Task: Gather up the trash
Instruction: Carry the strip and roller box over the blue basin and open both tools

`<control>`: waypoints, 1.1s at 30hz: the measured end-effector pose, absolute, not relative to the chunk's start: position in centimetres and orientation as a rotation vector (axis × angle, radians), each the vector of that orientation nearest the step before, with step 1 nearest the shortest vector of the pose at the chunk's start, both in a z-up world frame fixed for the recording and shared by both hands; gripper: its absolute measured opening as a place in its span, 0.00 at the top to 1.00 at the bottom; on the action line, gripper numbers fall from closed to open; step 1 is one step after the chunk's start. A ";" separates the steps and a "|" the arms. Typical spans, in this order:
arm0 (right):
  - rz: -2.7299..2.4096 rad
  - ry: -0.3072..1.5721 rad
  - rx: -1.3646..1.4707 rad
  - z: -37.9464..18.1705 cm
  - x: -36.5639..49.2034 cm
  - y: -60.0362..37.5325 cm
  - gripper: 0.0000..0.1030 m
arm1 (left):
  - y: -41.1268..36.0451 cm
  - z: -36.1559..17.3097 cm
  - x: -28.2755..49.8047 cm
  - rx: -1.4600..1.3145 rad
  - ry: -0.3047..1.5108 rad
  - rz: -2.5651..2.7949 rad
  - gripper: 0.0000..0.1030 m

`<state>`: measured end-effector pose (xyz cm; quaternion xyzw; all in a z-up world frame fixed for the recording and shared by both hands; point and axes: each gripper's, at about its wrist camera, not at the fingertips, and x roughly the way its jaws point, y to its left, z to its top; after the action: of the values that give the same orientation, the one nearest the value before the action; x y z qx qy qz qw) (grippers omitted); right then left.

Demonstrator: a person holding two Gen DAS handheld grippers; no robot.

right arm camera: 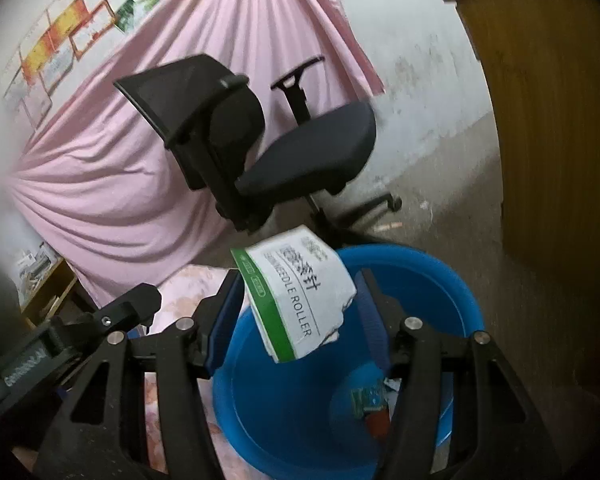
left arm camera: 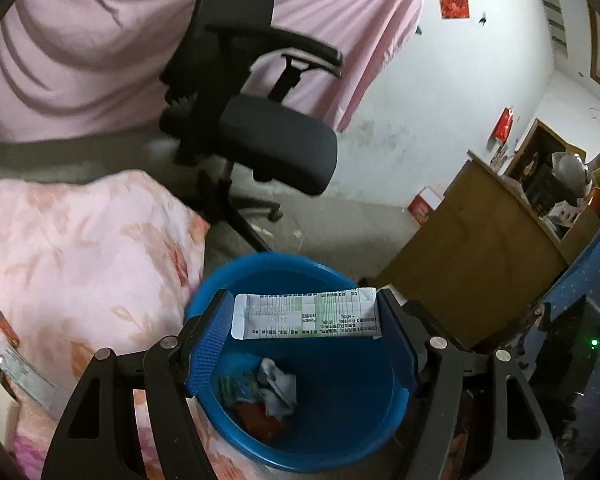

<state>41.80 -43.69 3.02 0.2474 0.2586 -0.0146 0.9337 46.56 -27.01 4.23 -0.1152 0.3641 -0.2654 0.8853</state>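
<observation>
Behind blue bin [left arm camera: 300,420], office chair [left arm camera: 260,140], pink sheet [left arm camera: 80,40], wood cabinet [left arm camera: 472,248].

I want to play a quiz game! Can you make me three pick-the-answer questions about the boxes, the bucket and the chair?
1. Where is the long white box?
A. on the chair seat
B. between the fingers of the left hand-held gripper, above the bucket
C. on the floor

2. What colour is the bucket?
A. blue
B. red
C. yellow

3. What is inside the bucket?
A. nothing
B. water
C. some rubbish already

Answers:
1 B: the box spans the gap from one blue pad to the other, with the bucket's opening beneath.
2 A: its wall and rim are bright blue in both views.
3 C: crumpled white paper and coloured wrappers lie at the bottom.

The right hand-held gripper holds a green-edged white box over the same bucket; the black chair is empty.
</observation>
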 end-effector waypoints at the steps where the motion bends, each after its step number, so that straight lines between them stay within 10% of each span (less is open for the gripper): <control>1: -0.030 0.544 0.507 2.8 41.9 -43.8 0.25 | -27.2 4.0 46.6 -0.234 0.767 -0.552 0.35; 33: -0.055 0.446 0.489 4.4 41.3 -44.0 0.00 | -24.4 6.0 45.2 -0.205 0.657 -0.483 0.20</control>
<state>41.28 -43.99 4.37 0.2402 0.2188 -0.0269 0.9454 45.17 -24.39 5.99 -0.0996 0.3191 -0.2343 0.9129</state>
